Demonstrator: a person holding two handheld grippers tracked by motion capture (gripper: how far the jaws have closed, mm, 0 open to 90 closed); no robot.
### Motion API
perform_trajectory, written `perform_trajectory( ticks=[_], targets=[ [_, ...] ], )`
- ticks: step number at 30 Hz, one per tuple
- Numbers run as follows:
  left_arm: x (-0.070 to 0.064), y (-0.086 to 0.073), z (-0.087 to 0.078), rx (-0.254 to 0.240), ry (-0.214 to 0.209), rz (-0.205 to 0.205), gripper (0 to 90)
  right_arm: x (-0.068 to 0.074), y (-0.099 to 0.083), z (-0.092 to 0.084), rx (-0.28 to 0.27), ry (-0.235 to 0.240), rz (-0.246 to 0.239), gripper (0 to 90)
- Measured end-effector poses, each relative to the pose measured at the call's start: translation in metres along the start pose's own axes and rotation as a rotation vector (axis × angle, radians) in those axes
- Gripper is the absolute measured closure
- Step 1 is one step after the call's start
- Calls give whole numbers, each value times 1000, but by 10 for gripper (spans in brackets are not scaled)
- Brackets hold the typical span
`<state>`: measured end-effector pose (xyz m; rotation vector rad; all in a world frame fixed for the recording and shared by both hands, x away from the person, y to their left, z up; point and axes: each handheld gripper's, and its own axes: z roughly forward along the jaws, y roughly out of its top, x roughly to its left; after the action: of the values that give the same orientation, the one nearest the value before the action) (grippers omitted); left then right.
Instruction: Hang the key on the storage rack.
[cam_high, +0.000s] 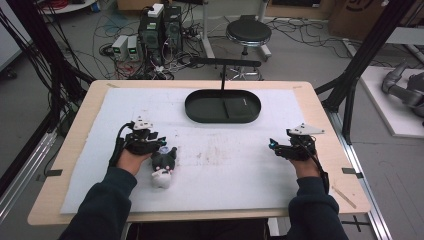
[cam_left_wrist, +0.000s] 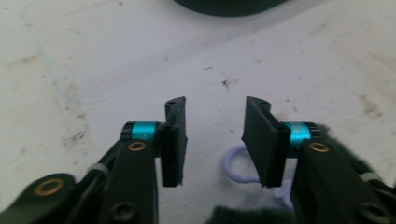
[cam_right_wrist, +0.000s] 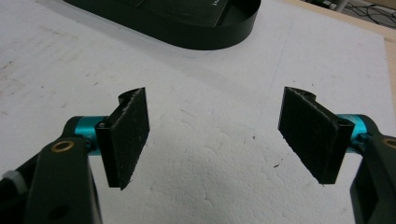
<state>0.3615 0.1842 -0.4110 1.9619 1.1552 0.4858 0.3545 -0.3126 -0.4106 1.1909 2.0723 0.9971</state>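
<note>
A small black and white plush toy (cam_high: 162, 168) lies on the white foam mat (cam_high: 225, 165), left of centre. My left gripper (cam_high: 160, 144) hovers just above and behind its head, open, with nothing between the jaws. In the left gripper view the gripper (cam_left_wrist: 214, 140) stands over bare mat. The toy's pale loop cord (cam_left_wrist: 232, 164) lies by the right jaw, and the toy's dark fur (cam_left_wrist: 243, 215) shows at the bottom edge. My right gripper (cam_high: 274, 146) rests open over the mat on the right. In its own view the gripper (cam_right_wrist: 215, 135) is spread wide over bare mat.
A black oval tray (cam_high: 222, 106) sits at the back centre of the mat and appears as the tray (cam_right_wrist: 187, 21) ahead of the right jaws. The wooden table edge (cam_high: 327, 130) frames the mat. Beyond the table stand a stool (cam_high: 248, 33) and cabled electronics (cam_high: 160, 30).
</note>
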Motion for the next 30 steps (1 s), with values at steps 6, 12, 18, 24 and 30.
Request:
perform_trajectory(
  ticks=[6, 12, 18, 24, 30],
  targets=[
    [-14, -9, -30, -36, -19, -101, 402, 0, 0, -2, -8, 1, -5, 254],
    [-38, -22, -35, 10, -18, -131, 276, 2, 1, -2, -7, 3, -8, 257],
    [-56, -35, -14, 119, 36, -68, 164, 2, 2, -2, -6, 7, -9, 257],
    [-54, -36, -7, 138, 39, 29, 281, 2, 2, -1, -3, 7, -14, 258],
    [-40, -21, -20, 57, -52, 56, 341, 1, 1, -2, -5, 3, -12, 258]
  ],
)
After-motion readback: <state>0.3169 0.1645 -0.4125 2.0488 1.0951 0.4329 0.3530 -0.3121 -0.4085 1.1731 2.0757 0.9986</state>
